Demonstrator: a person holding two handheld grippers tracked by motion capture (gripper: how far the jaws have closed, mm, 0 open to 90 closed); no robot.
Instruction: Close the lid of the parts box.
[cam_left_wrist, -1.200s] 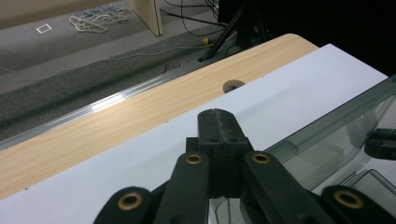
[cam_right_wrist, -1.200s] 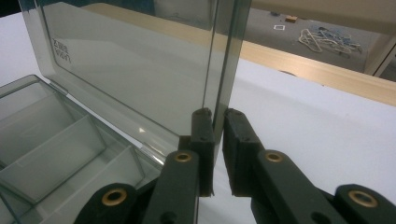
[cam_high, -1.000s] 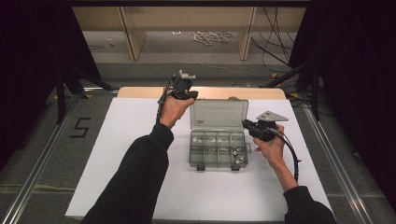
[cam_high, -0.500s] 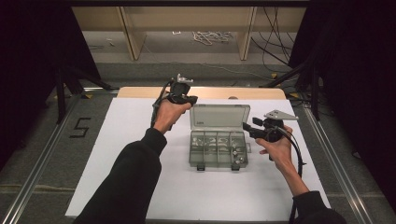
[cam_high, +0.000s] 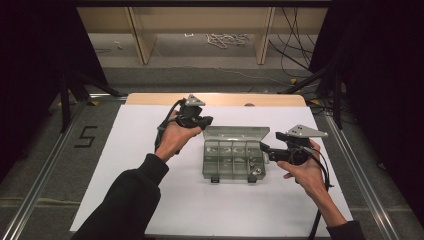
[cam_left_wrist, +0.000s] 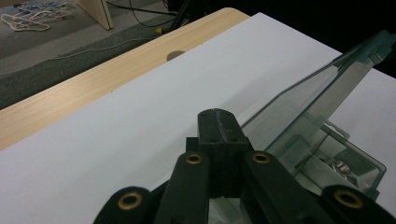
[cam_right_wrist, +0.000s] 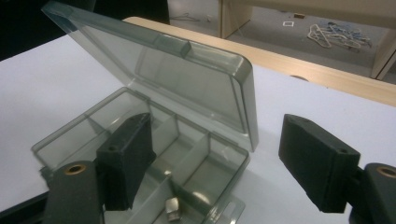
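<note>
While a second ago the right gripper (cam_high: 264, 148) sat lower at the right rim of the compartment box (cam_high: 233, 161), it now hovers just off that rim, its jaws having just been opening, wide apart with nothing between them. The left gripper (cam_high: 206, 120) has drifted back towards the near left corner of the raised lid (cam_high: 236, 133), jaws pressed together and empty. Unmoved, the box sits mid-worktop (cam_high: 125, 150), lid upright, a small metal part (cam_right_wrist: 172, 208) in one compartment.
</note>
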